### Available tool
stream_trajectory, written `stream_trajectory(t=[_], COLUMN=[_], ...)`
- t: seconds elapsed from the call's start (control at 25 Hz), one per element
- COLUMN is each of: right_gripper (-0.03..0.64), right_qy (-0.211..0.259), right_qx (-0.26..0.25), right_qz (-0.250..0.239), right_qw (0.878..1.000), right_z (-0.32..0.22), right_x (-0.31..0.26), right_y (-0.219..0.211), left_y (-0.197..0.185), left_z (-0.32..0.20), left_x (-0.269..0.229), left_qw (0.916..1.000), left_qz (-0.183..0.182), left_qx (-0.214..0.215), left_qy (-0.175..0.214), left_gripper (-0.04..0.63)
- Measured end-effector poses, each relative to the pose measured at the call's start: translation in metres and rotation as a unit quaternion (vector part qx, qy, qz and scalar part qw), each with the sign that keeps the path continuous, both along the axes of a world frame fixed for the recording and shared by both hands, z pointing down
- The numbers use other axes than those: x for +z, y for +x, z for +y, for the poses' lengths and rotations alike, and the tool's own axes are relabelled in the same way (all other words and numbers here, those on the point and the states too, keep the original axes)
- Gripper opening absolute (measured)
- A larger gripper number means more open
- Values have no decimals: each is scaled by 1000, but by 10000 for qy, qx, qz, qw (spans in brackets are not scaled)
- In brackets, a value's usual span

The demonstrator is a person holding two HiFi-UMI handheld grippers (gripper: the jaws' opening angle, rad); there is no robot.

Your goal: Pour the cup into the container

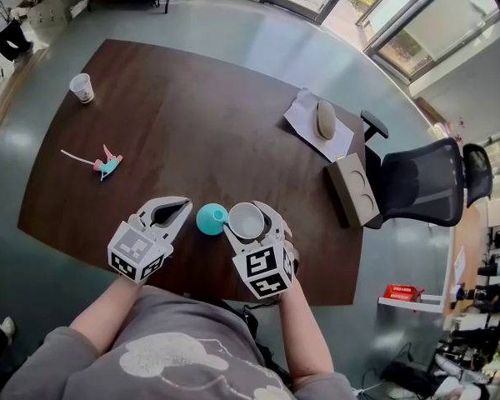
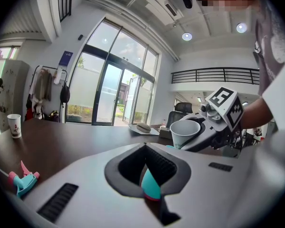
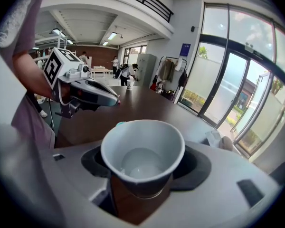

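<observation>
At the left, the left gripper [image 1: 182,209] has its jaws drawn together. A teal sliver shows in the slit between them, and I cannot tell whether it is pinched. Just beside its tips, on the dark table [image 1: 200,115], stands the round teal container [image 1: 210,219] — between the two grippers. To the right of it, the right gripper [image 1: 253,223] is clamped on the white paper cup [image 3: 142,148], held nearly upright with its mouth up and its rim just beside the container. The container lies to the left of the cup — I judge the tilt must go leftwards.
</observation>
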State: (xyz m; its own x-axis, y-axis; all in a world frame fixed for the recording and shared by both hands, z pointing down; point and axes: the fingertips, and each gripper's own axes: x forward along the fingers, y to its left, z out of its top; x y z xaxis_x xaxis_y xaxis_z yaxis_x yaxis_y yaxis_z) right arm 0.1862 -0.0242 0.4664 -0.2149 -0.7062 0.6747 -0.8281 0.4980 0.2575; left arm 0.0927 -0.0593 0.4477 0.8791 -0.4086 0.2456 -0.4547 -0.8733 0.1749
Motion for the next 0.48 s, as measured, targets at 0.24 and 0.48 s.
stream_trajectory(t=[0.24, 0.48], right_gripper=[298, 298], right_qy=[-259, -534], right_qx=[-195, -328], right_qz=[366, 588], right_qw=[9988, 9963], right_z=[3, 3], right_x=[6, 9], right_y=[0, -3], left_y=[1, 3], left_z=[2, 4], left_x=[3, 4], left_qw=[10000, 10000], left_qz=[20, 29], left_qx=[9, 34], left_qy=[-38, -75], left_gripper=[6, 6])
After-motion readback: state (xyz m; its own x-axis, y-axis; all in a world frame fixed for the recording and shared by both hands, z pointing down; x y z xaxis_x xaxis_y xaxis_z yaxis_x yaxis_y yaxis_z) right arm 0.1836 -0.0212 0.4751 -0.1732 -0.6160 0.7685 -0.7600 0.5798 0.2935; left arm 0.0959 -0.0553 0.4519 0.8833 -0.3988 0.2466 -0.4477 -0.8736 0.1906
